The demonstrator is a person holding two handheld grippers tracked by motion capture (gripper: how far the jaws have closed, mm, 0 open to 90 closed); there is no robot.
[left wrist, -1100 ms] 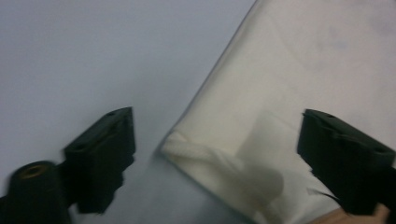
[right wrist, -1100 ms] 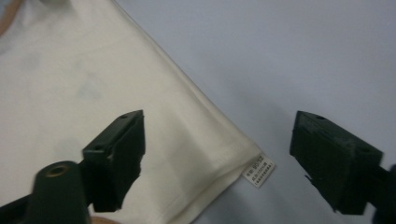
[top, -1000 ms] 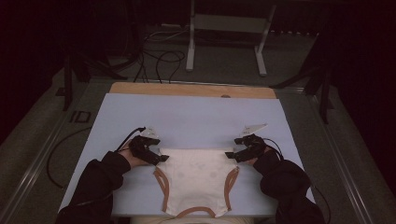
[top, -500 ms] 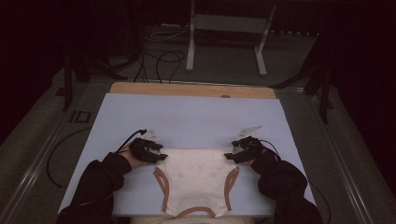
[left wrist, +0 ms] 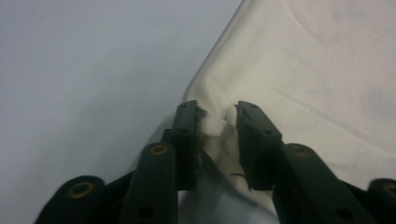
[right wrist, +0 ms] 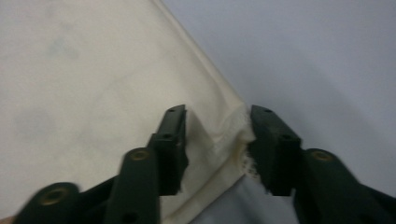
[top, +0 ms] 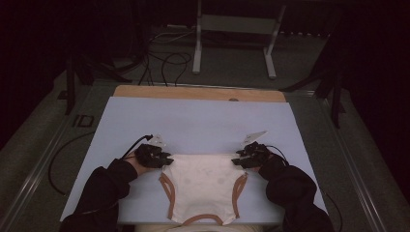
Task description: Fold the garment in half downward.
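A person in dark sleeves is working at a table covered by a pale blue mat, with both forearms coming in from the near edge.

At the left, the left gripper is lying low on the mat, its cable looping back toward the sleeve. Its tips are sitting at the top left corner of a cream garment. In the left gripper view, the left gripper is showing its jaws only partly closed, with a narrow gap between them; a bunched fold of the garment and a small white tag are sitting in that gap. The left jaw is touching the fabric, but whether the cloth is firmly pinched cannot be told.

In the middle, the garment is lying flat on the near half of the mat, between the two grippers. It is cream with brown trim running along its curved side openings and its near edge, and its far edge is stretching straight from one gripper to the other.

At the right, the right gripper is resting at the garment's top right corner. In the right gripper view, the right gripper is holding its jaws apart, wider than the left one's, with the garment corner's puckered hem lying between them, and the right jaw touching the frayed edge.

Beyond the mat, a wooden strip is showing along the far edge.
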